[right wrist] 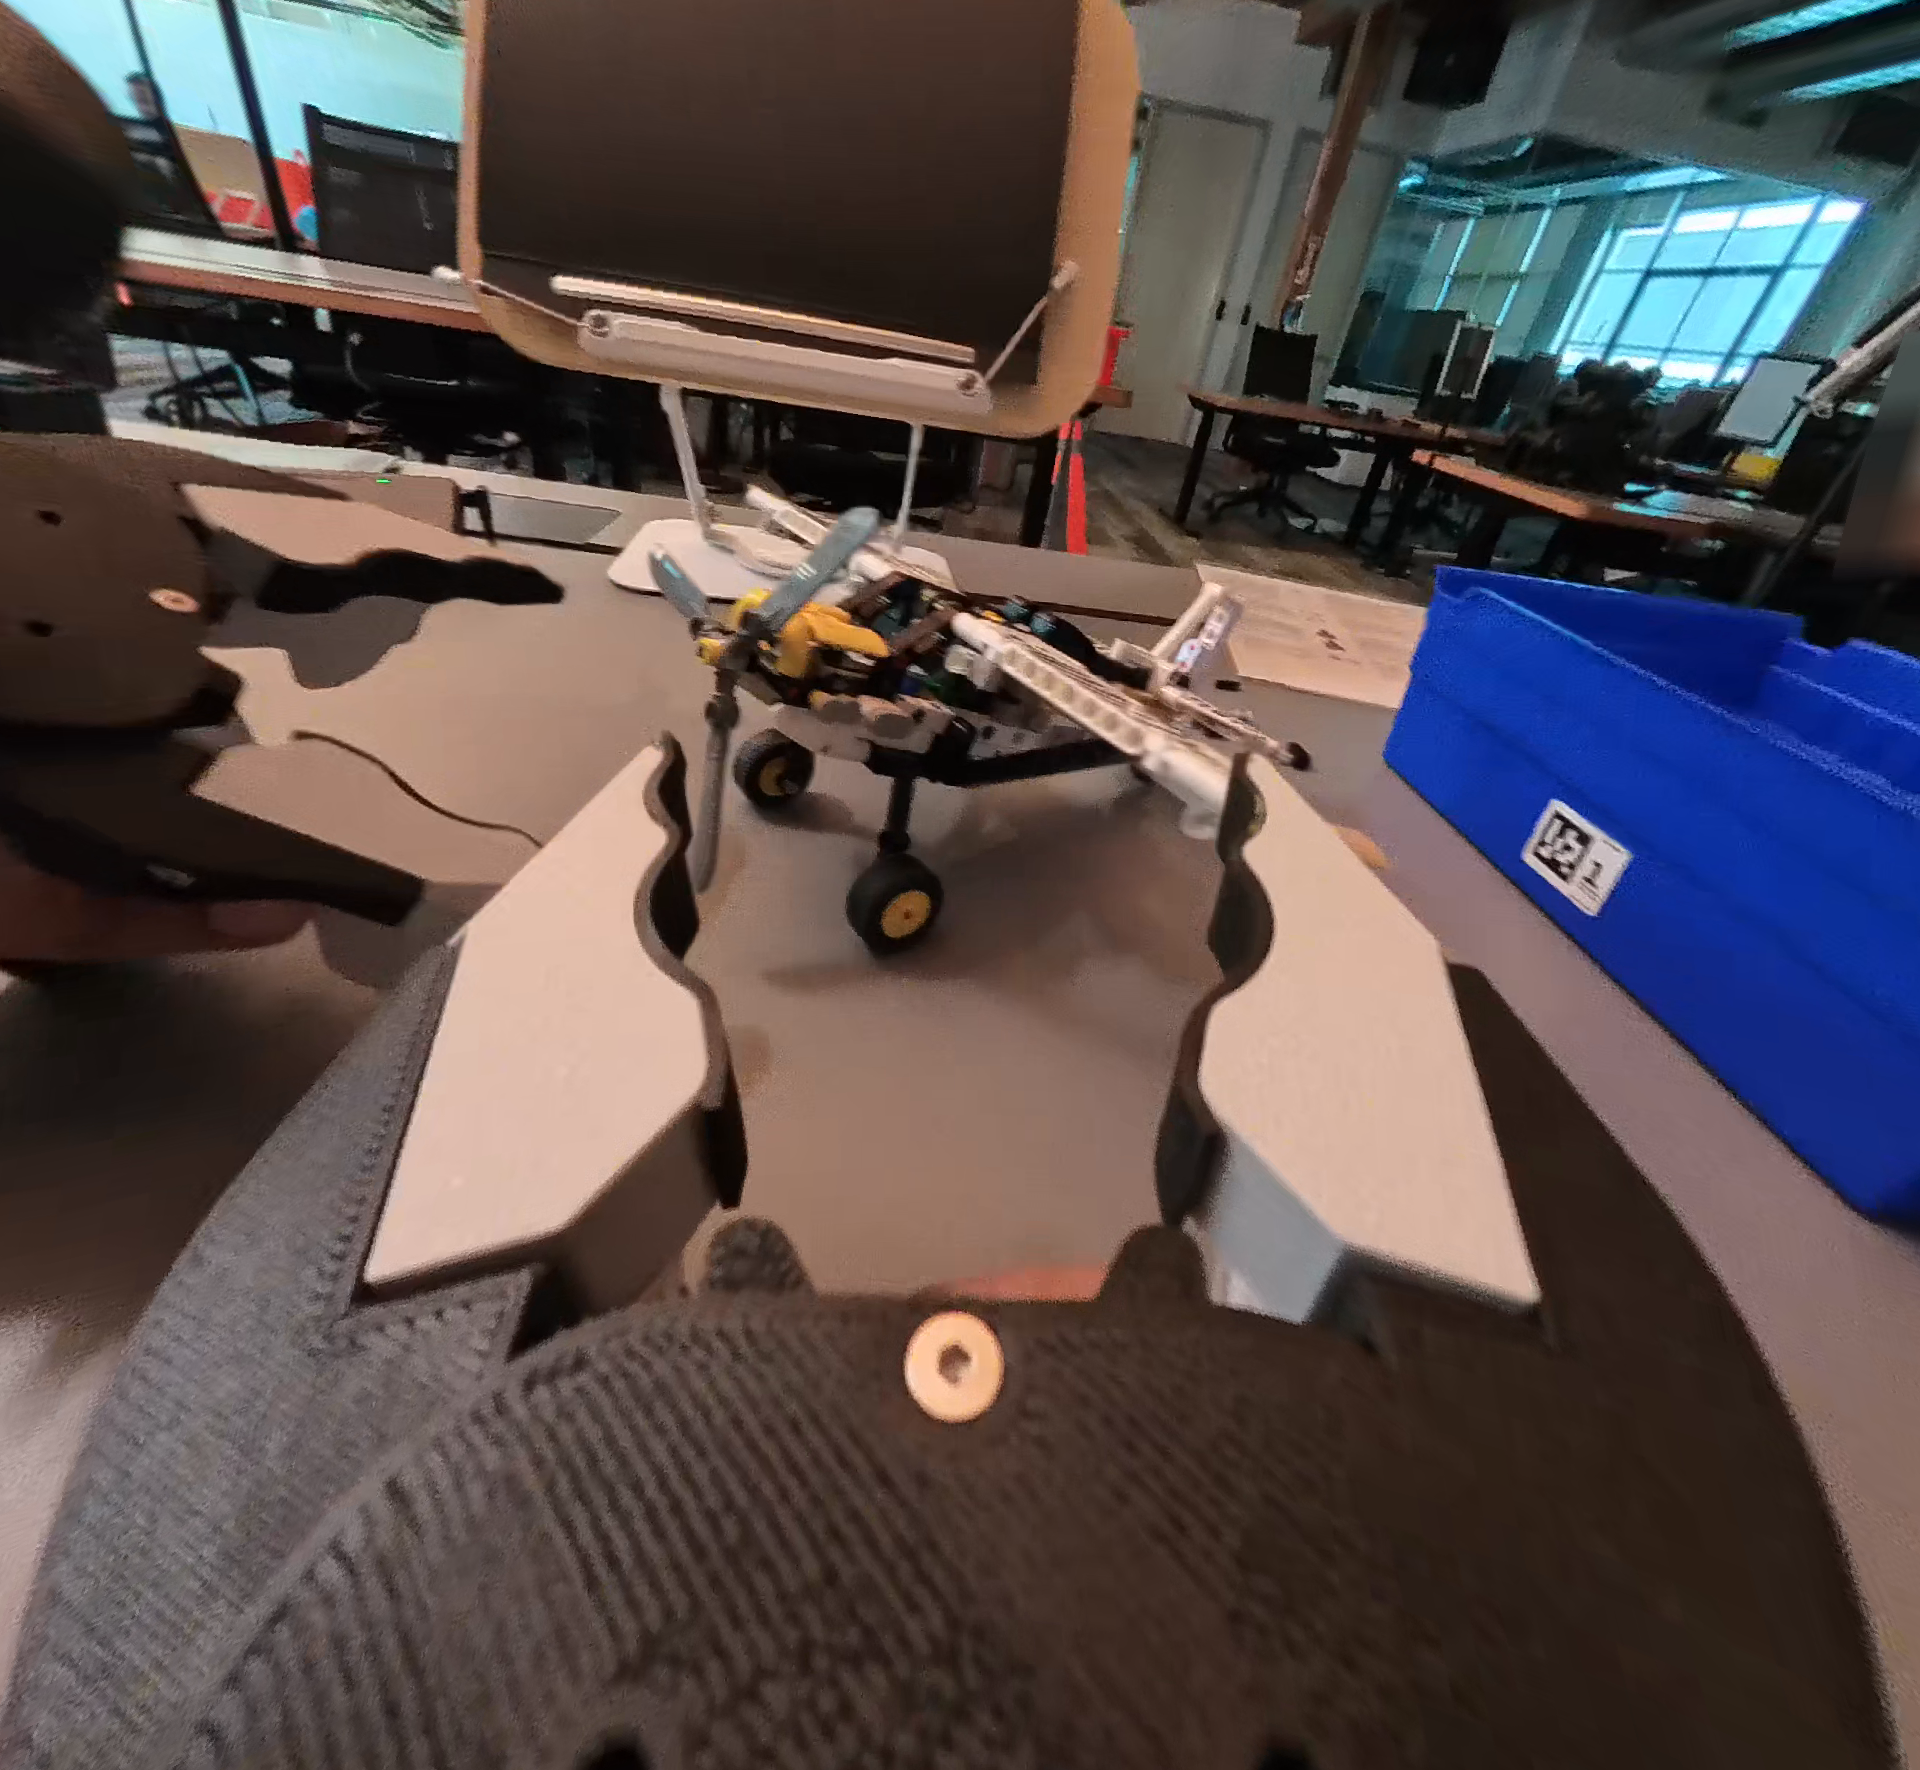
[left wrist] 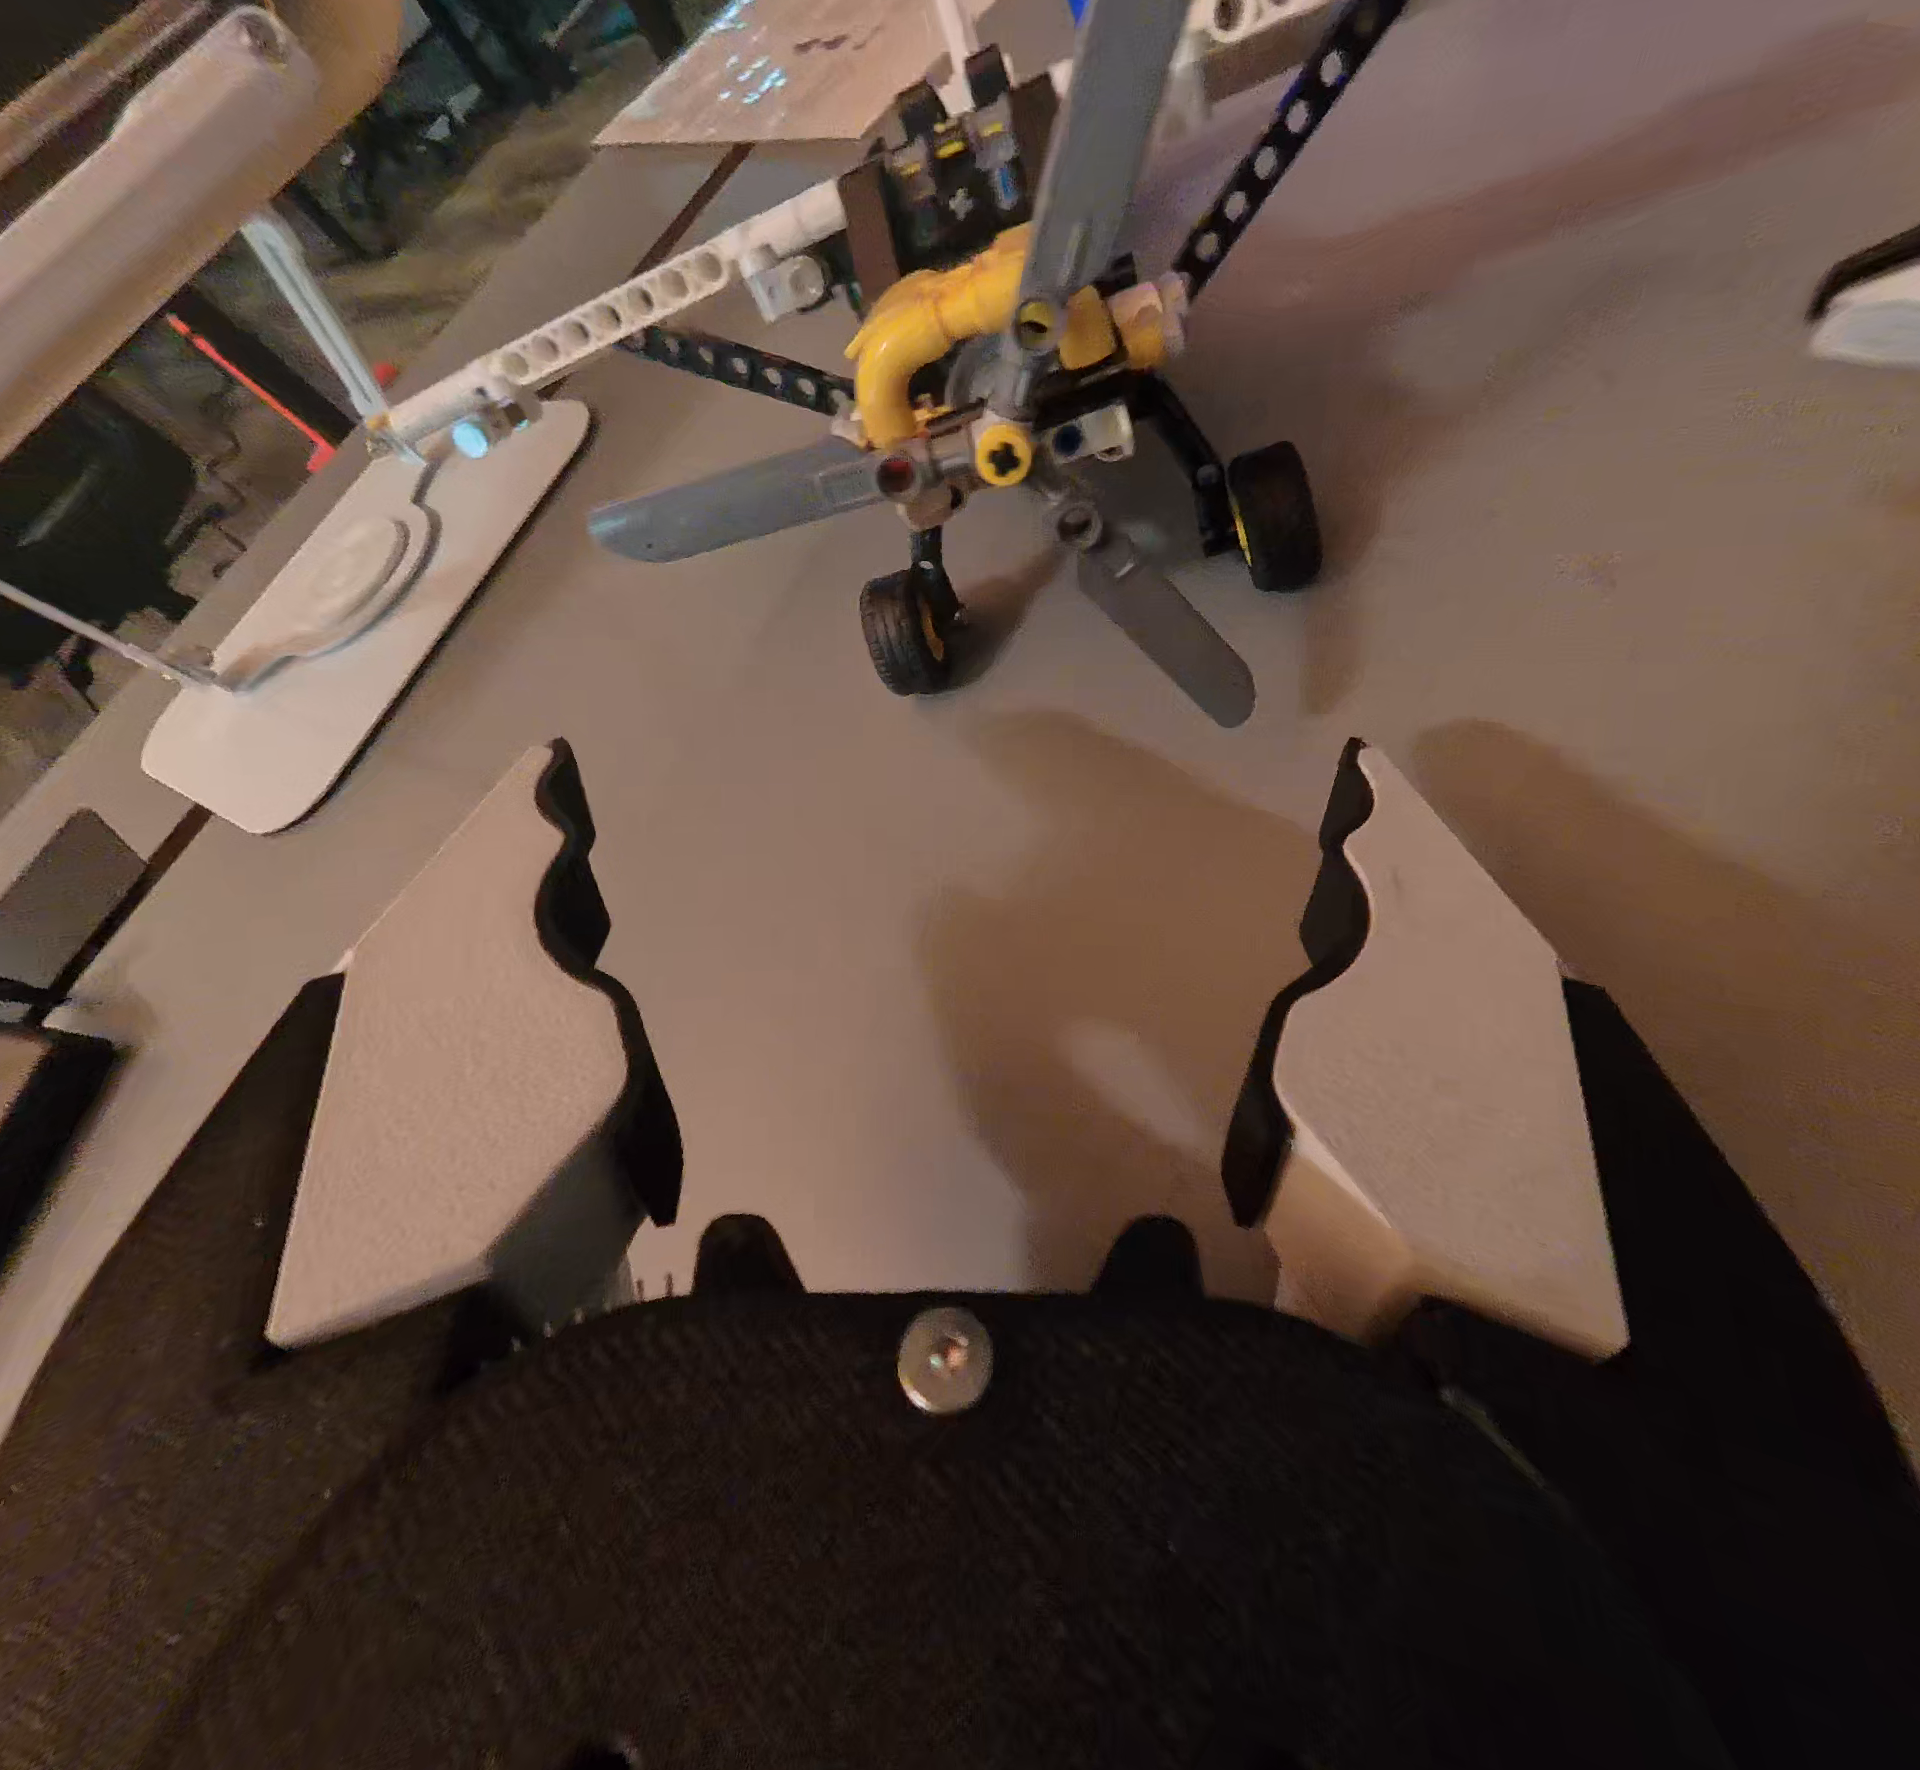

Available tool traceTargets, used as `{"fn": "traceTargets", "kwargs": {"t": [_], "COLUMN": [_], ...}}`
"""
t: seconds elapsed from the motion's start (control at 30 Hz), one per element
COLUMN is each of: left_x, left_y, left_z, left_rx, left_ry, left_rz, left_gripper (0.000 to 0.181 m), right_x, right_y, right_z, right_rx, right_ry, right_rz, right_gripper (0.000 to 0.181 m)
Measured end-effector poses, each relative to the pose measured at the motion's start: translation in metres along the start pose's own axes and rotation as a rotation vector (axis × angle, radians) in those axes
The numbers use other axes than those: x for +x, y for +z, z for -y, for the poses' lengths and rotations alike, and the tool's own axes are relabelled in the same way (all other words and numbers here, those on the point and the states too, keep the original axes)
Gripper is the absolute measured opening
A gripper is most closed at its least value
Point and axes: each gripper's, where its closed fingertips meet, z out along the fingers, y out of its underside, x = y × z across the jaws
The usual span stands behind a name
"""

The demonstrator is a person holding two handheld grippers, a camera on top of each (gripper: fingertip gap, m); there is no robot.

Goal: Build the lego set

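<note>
Lego plane on the grey tabletop (right wrist: 935,1097), both grippers empty.

The white, black and yellow brick aeroplane (right wrist: 935,681) stands at frame centre; the left gripper (left wrist: 951,837) and right gripper (right wrist: 951,837) hold their fingers wide; the blue plastic bin (right wrist: 1662,837) at right bears a coded white sticker (right wrist: 1574,856).

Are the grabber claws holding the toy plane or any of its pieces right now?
No. The left gripper and right gripper are both open and empty. The lego plane stands on its own wheels on the table.

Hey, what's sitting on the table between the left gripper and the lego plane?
Nothing: in the left wrist view, only bare grey table and shadows lie between the open left gripper and the lego plane.
</note>
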Motion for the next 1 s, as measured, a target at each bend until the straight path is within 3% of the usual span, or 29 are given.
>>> {"fn": "traceTargets", "kwargs": {"t": [0.17,0.37,0.43,0.63,1.0], "left_x": [-0.001,0.012,0.016,0.01,0.007], "left_y": [-0.007,0.01,0.02,0.033,0.011], "left_z": [0.017,0.049,0.053,0.056,0.044], "left_rx": [0.101,0.189,0.169,0.144,0.159], "left_ry": [-0.164,-0.424,-0.417,-0.422,-0.532], "left_rz": [-0.049,-0.119,-0.089,0.02,-0.004], "left_gripper": [0.131,0.125,0.118,0.066,0.064], "right_x": [0.031,0.031,0.03,0.032,0.033], "right_y": [-0.014,-0.017,-0.018,-0.016,-0.022], "right_z": [0.002,0.005,0.006,0.004,0.008], "right_rx": [0.041,0.077,0.082,0.067,0.096], "right_ry": [0.004,-0.04,-0.036,0.008,0.041], "right_rz": [-0.057,-0.071,-0.064,-0.039,-0.014], "right_gripper": [0.095,0.093,0.091,0.09,0.087]}}
